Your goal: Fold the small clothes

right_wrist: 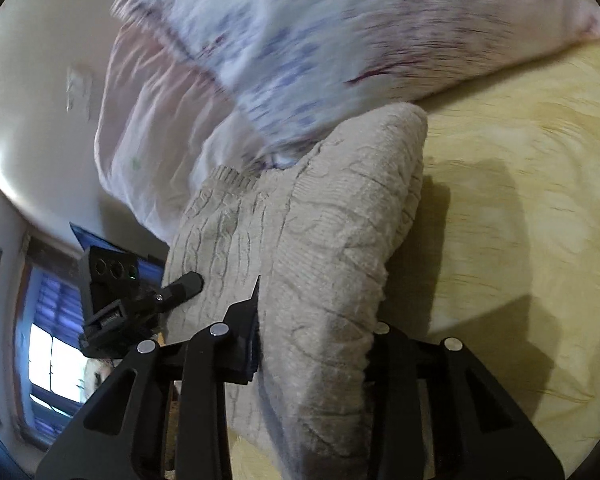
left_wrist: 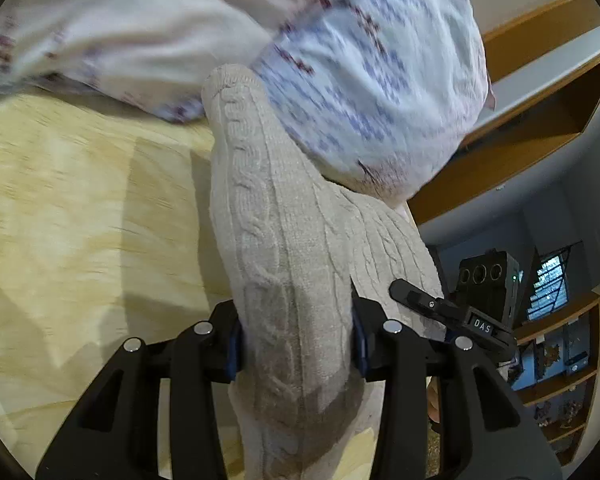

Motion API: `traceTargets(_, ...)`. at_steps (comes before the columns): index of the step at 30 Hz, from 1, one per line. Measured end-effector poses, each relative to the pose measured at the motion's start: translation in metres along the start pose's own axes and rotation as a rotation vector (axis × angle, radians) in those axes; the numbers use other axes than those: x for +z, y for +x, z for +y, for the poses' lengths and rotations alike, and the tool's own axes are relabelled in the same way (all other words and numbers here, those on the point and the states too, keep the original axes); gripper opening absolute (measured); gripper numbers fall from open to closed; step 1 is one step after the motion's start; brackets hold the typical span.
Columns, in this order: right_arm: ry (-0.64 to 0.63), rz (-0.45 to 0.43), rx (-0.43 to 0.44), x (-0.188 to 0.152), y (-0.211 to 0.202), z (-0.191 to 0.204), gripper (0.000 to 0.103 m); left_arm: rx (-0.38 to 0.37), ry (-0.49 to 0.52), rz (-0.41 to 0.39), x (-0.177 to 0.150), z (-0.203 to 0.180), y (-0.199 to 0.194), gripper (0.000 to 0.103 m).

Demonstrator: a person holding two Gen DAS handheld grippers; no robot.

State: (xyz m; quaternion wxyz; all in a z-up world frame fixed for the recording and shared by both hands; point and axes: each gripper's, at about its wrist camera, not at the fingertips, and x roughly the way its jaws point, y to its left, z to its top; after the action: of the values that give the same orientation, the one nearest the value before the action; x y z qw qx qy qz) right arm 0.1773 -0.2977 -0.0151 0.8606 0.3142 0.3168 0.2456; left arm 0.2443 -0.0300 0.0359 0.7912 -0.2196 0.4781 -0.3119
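Observation:
A beige cable-knit garment hangs bunched between both grippers, lifted above a yellow bed sheet. My left gripper is shut on one bunched part of it. My right gripper is shut on another part of the same knit. In the left wrist view the right gripper shows at the knit's right side. In the right wrist view the left gripper shows at the knit's left side. The fingertips are hidden in the fabric.
A white pillow with blue and maroon print lies just behind the knit, also in the right wrist view. The yellow sheet spreads under the knit. Wooden shelving and a window stand past the bed's edge.

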Motion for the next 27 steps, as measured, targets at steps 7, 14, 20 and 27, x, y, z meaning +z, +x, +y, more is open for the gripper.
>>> traceTargets(7, -0.09, 0.006, -0.021, -0.008, 0.047, 0.034, 0.032, 0.056, -0.037, -0.02, 0.009, 0.047, -0.036, 0.042)
traceTargets(14, -0.041, 0.064, -0.105, -0.014, 0.071, 0.023, 0.046, 0.051, -0.173, -0.01, 0.008, 0.096, -0.026, 0.057)
traceTargets(20, -0.047, -0.013, -0.125, -0.011, 0.039, 0.024, 0.049, 0.204, -0.034, -0.161, 0.001, 0.066, -0.067, 0.071)
traceTargets(27, -0.045, -0.07, -0.114, -0.008, 0.031, 0.018, 0.019, 0.398, 0.341, -0.21, -0.04, -0.01, -0.061, 0.081)
